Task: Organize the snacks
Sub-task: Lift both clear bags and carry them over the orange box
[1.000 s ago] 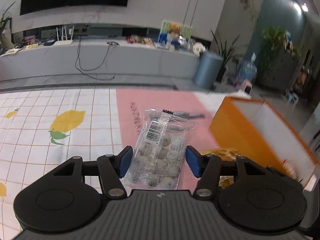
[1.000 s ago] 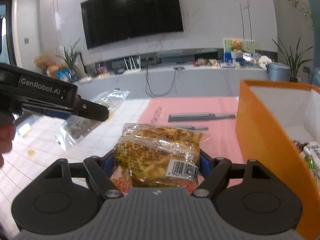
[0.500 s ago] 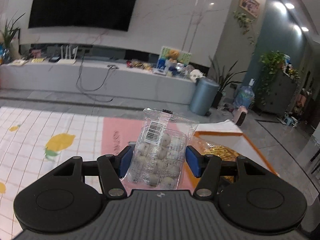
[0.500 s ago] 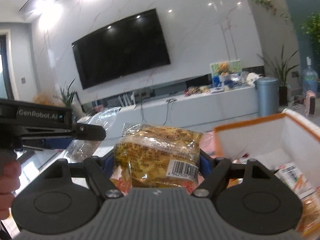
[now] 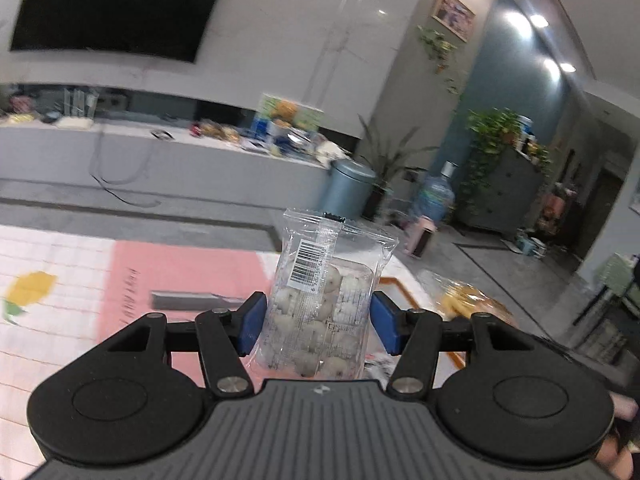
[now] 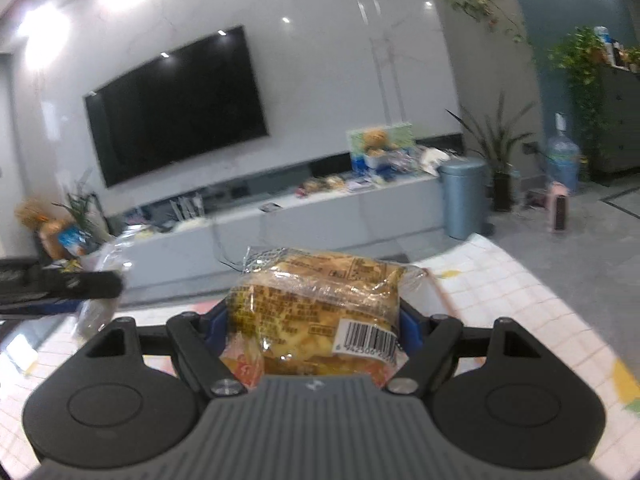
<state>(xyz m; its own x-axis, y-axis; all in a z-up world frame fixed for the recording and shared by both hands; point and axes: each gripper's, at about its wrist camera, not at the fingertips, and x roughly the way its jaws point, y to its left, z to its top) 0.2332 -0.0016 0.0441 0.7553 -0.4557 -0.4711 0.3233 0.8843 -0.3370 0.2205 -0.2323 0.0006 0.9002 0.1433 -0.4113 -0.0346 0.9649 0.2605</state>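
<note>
1. At the far left of the left wrist view, the table carries a white checked cloth with a yellow lemon print.
2. Just to its right lies a pink mat, and a grey flat bar rests on the mat.
3. The left gripper sits mid-frame, its blue pads pressed against both sides of a clear packet of pale round snacks. The jaws have just closed a little further on the packet, which stands upright above the table with its barcode facing the camera.
4. Right of that packet, the orange rim of a box shows, and beyond it a blurred yellow wrapped snack.
5. At the lower right corner a person's hand shows behind the gripper body.
6. In the right wrist view, the other gripper's black finger reaches in from the left edge, with a clear packet at its tip.
7. The right gripper is clamped fairly wide on a yellow wrapped pastry, which fills the gap between the blue pads and is held above the table; a barcode sits at its lower right.
8. To the right, the checked cloth spreads to the table edge.
9. Behind stand a wall television, a long low cabinet and a blue bin.
</note>
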